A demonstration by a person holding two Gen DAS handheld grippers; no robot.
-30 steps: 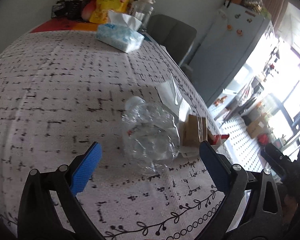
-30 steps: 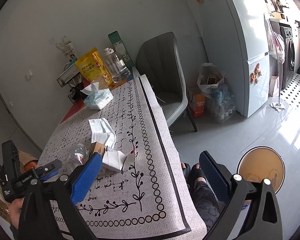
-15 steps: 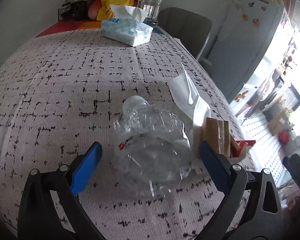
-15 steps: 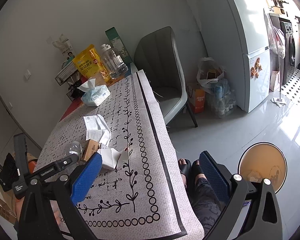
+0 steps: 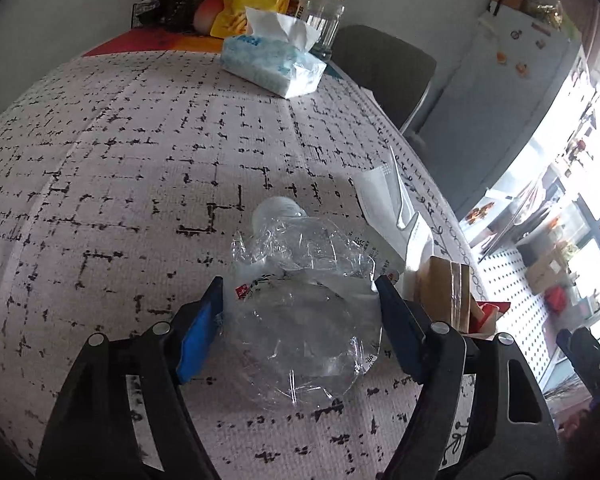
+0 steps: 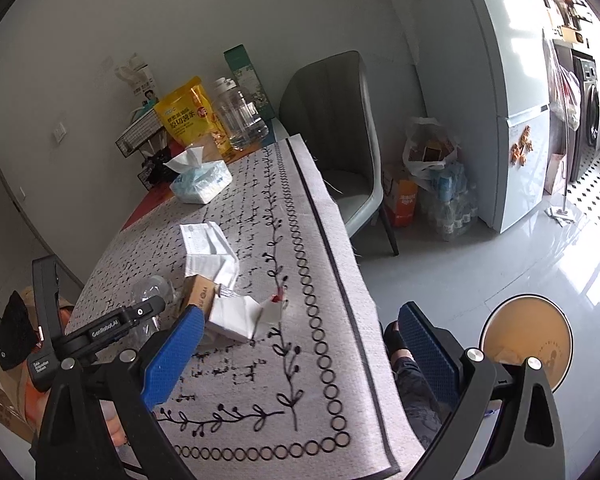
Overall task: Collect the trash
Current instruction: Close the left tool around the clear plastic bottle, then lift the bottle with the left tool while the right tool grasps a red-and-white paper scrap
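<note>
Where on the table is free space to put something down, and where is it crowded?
Free: the patterned cloth between the blue tissue pack and the crushed clear plastic bottle. Crowded: bottle, white papers and brown cardboard box cluster together.

Our two handheld grippers, black frames with blue pads.

Our left black plastic two-finger gripper carries textured blue rubber pads and round silver screws at its finger joints. Our right black plastic two-finger gripper has the same build. White lettering, "GenRobot.AI", marks the left one's black arm. We wear dark patterned trousers and black sandals.
</note>
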